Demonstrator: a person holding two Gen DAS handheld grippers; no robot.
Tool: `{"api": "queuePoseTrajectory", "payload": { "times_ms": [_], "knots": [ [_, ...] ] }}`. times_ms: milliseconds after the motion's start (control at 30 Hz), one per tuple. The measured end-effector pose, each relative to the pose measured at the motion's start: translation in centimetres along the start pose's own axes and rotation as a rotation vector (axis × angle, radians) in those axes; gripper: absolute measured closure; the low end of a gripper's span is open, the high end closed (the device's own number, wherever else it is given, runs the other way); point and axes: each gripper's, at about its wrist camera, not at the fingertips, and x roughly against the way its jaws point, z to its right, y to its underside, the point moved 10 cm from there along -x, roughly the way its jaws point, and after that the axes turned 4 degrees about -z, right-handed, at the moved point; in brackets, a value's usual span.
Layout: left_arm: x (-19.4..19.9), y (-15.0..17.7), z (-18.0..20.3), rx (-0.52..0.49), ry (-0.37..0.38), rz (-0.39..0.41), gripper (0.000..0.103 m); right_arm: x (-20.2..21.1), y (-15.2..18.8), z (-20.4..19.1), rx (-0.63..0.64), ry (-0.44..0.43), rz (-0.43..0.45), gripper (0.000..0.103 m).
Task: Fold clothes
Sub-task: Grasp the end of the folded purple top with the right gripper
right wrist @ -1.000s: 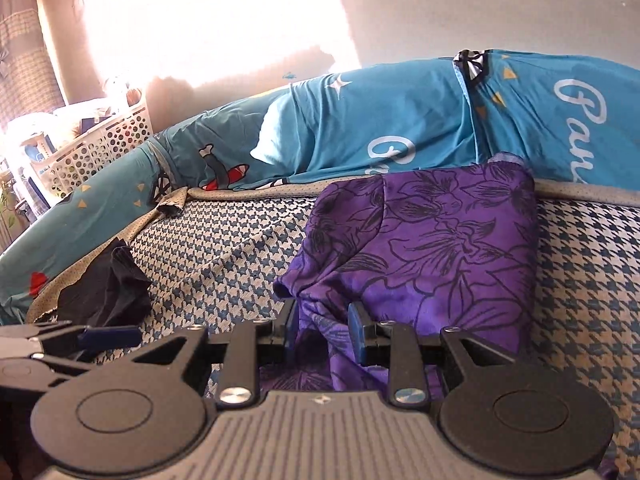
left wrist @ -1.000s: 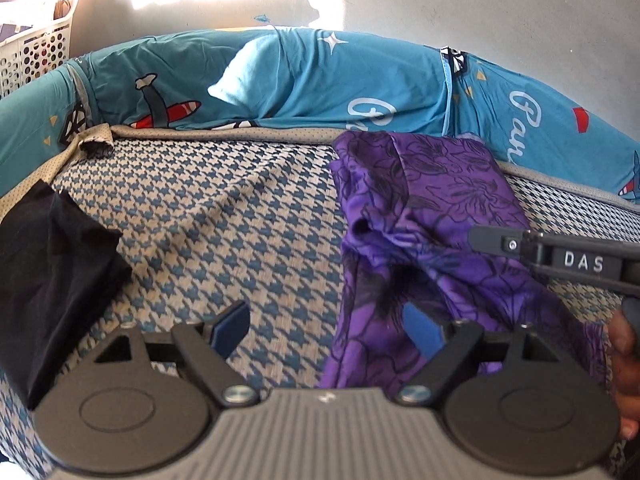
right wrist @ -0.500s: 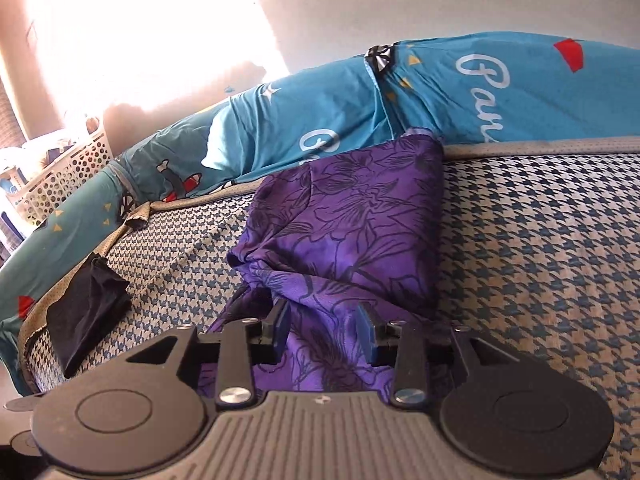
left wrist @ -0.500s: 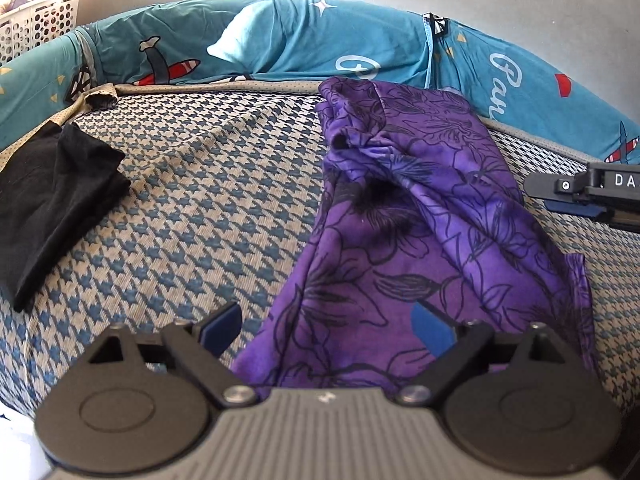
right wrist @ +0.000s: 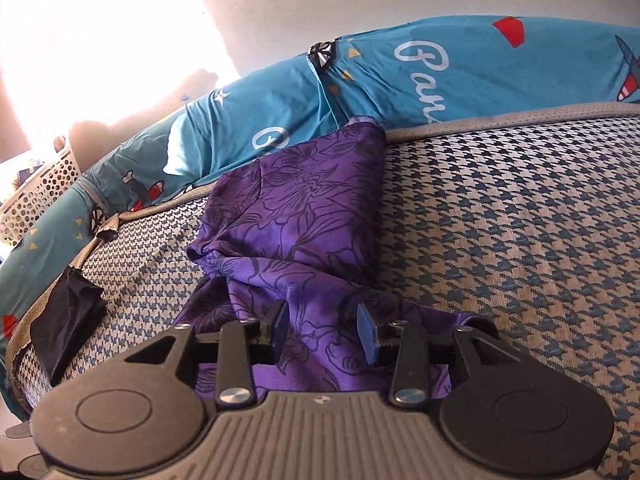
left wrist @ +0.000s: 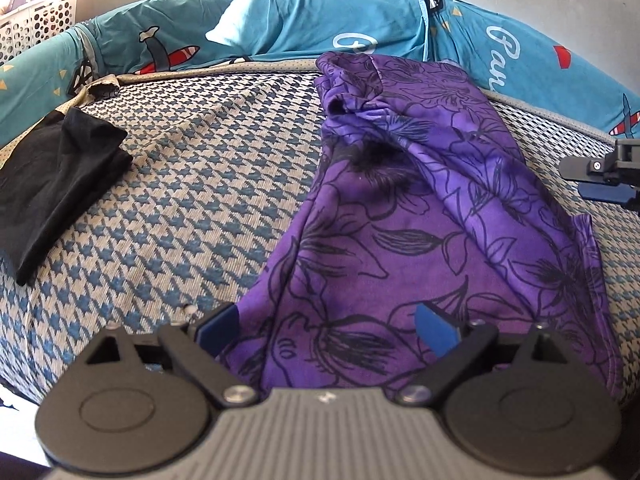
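Left wrist view: left gripper (left wrist: 326, 326) was opening wide over near hem of purple dress (left wrist: 420, 216), gripping nothing. Right gripper (right wrist: 326, 328) stood partly open, cloth between pads, apparently loose. Dress lay lengthwise at centre, half folded; next move called for fresh hold on hem. Houndstooth mattress (left wrist: 192, 184); teal sheet (left wrist: 280, 16) along top; black garment (left wrist: 56, 184) at left; basket (left wrist: 36, 24) upper left.

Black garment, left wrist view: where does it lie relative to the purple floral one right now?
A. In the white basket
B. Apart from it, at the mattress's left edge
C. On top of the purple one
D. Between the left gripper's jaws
B: the black garment lies folded near the left edge of the houndstooth mattress, with bare mattress between it and the purple floral garment.
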Motion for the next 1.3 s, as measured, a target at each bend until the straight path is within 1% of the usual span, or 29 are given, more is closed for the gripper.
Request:
{"api": "queuePoseTrajectory", "payload": {
  "times_ms": [133,300,533,867,1033,1133,1200,1267,1300],
  "knots": [
    [-0.3,0.4,0.0,-0.003,-0.013,-0.013,0.008,0.4,0.1,1.1,-0.047,0.009,-0.004,0.065],
    [-0.7,0.9,0.0,-0.007,-0.024,-0.022,0.007,0.9,0.3,2.2,-0.064,0.045,0.005,0.063],
    [-0.7,1.2,0.2,-0.011,-0.025,-0.022,0.004,1.3,0.6,4.1,-0.114,0.090,0.013,0.061],
    [-0.9,1.3,0.3,-0.007,-0.010,-0.019,0.002,1.1,1.0,6.2,-0.185,0.114,0.008,0.060],
    [-1.0,1.6,0.3,-0.026,-0.009,-0.013,0.001,1.5,1.6,8.3,-0.227,0.177,0.012,0.060],
    [-0.9,2.0,0.4,-0.036,-0.015,-0.010,0.001,1.2,2.4,9.0,-0.235,0.177,-0.010,0.059],
    [-0.7,2.1,0.1,-0.028,-0.022,-0.008,0.001,0.9,3.0,9.4,-0.231,0.199,-0.017,0.059],
    [-0.6,2.1,-0.4,-0.009,-0.043,-0.008,0.001,0.5,3.4,9.7,-0.231,0.212,-0.024,0.059],
    [-0.5,2.1,-0.8,0.002,-0.057,-0.009,0.001,0.4,3.4,9.6,-0.228,0.212,-0.016,0.057]
  ]
}}
